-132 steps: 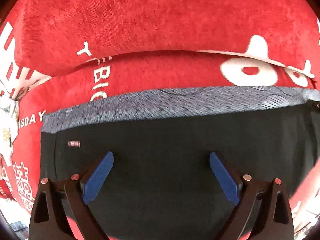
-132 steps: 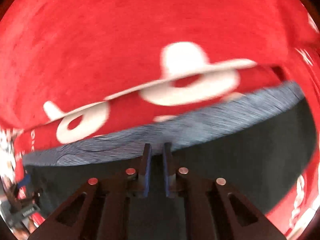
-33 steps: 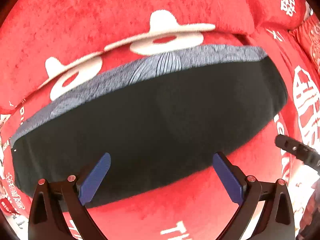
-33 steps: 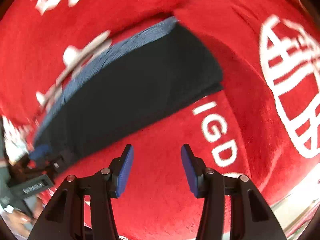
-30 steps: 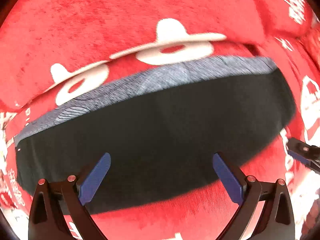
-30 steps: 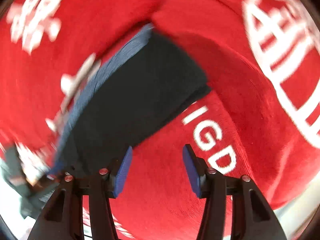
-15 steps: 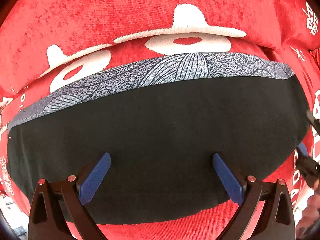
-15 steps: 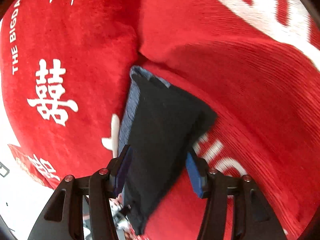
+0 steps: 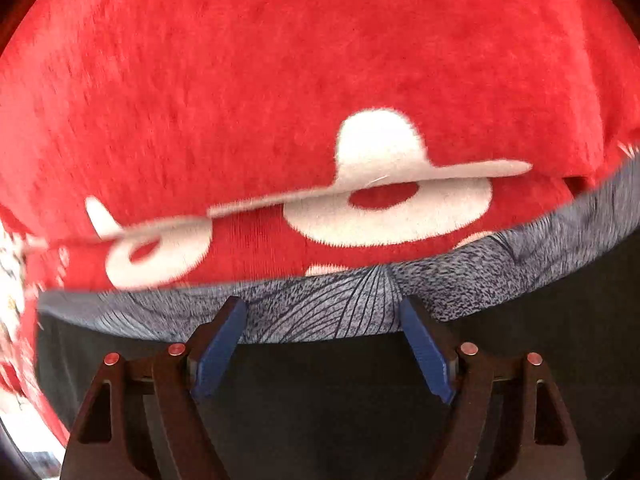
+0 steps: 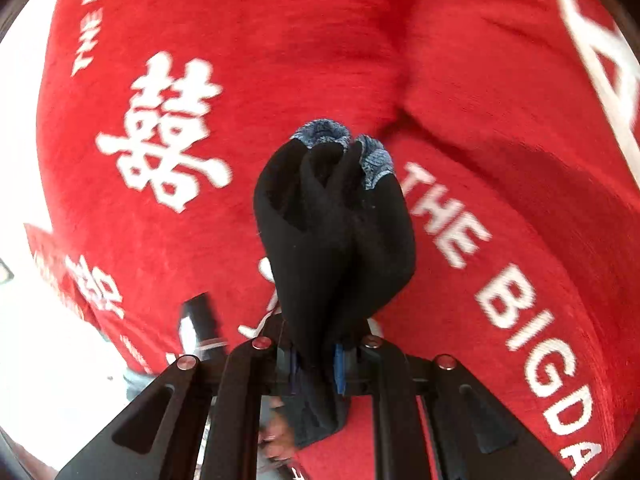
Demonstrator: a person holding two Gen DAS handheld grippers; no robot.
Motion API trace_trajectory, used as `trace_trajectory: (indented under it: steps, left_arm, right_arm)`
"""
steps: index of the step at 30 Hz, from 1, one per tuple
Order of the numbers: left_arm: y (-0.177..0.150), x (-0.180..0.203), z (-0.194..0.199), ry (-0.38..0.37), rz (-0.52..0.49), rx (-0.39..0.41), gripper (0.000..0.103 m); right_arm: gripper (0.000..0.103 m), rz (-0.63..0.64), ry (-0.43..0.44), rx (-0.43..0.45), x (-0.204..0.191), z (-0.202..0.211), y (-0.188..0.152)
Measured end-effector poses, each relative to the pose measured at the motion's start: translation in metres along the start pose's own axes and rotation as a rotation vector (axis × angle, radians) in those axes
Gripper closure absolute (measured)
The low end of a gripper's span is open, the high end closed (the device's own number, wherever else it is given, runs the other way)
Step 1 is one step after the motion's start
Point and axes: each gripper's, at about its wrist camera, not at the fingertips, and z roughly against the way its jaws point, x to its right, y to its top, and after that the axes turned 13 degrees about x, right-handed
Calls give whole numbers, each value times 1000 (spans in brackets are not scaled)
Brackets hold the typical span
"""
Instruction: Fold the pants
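Observation:
The black pants (image 9: 360,400) with a grey patterned waistband (image 9: 340,312) lie folded on a red plush cover. My left gripper (image 9: 320,344) is open, its blue pads (image 9: 218,348) low over the pants at the waistband edge. In the right wrist view my right gripper (image 10: 316,360) is shut on one end of the pants (image 10: 332,240), which bunch up and hang in folds in front of it, with the grey waistband (image 10: 320,130) at the far tip.
The red cover (image 10: 280,60) with white lettering and symbols spans a seat and a back cushion (image 9: 280,80) behind the pants. A pale floor (image 10: 24,320) shows at the left edge of the right wrist view.
My right gripper has closed on the end of the pants and lifted it, so the cloth now bunches. My left gripper has moved forward over the pants to the waistband and narrowed.

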Motion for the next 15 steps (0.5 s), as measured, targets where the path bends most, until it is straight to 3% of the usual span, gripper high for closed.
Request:
trace_trajectory:
  steps: [3, 6, 8, 11, 14, 15]
  left_arm:
    - [-2, 4, 5, 2, -81, 23, 22]
    - [3, -16, 12, -69, 5, -17, 22]
    - [-6, -34, 30, -104, 57, 6, 22]
    - [-37, -50, 52, -156, 57, -1, 22]
    - [-68, -38, 43, -225, -15, -93, 22]
    - [-77, -40, 44, -228, -16, -90, 22]
  right_arm:
    - [89, 100, 5, -19, -30, -5, -3]
    - [89, 198, -5, -34, -54, -5, -10]
    - [89, 263, -15, -48, -69, -6, -16]
    - [89, 362, -24, -73, -92, -8, -28]
    - [89, 464, -44, -102, -115, -16, -43]
    - [89, 496, -57, -124, -121, -20, -50]
